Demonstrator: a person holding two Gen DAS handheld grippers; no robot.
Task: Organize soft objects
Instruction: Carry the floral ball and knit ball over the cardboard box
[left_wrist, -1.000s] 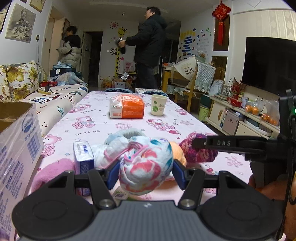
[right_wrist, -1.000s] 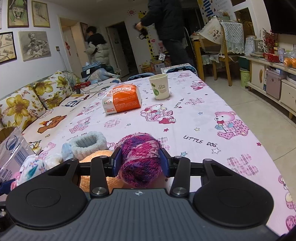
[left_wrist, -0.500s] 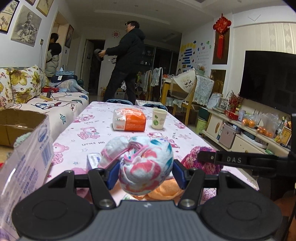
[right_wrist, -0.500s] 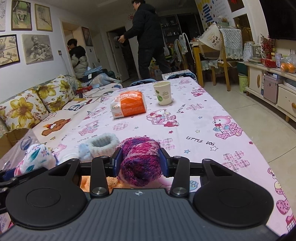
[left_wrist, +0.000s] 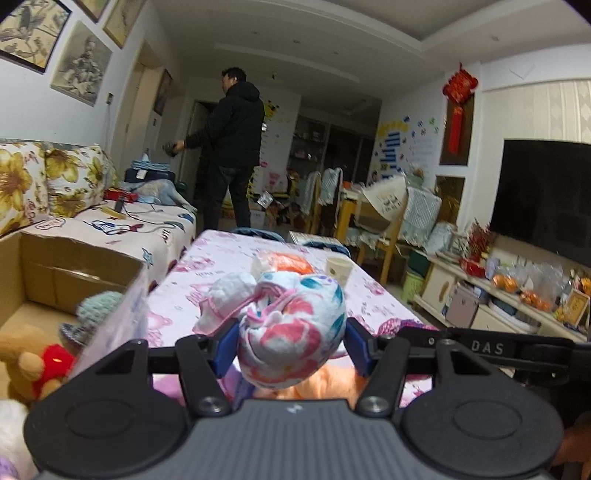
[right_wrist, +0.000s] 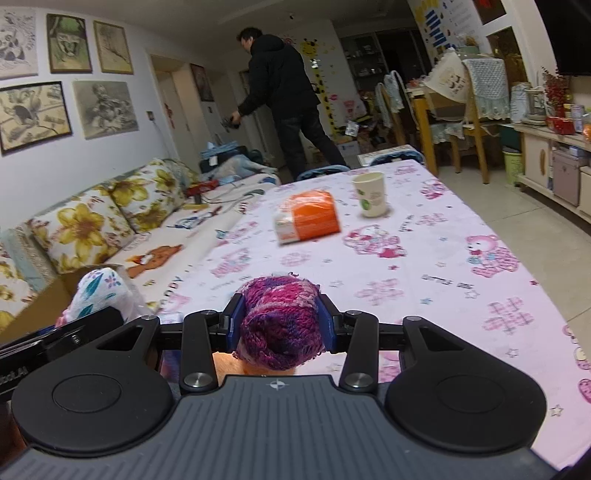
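Floral white-pink-teal cloth bundle (left_wrist: 291, 328), magenta-purple knit ball (right_wrist: 280, 321), pink-printed tablecloth (right_wrist: 424, 266)

Orange plush (left_wrist: 321, 384) mostly hidden under floral cloth bundle (left_wrist: 291, 332) and the gripper body. Teddy (left_wrist: 33, 363) at near left partly blocked by a plastic flap, cut off low. Orange pack (right_wrist: 308, 218) motion-blurred, print unreadable. Cardboard box (left_wrist: 55, 273) cut by left edge. Item in far person's hand (left_wrist: 170, 147) too small to identify.
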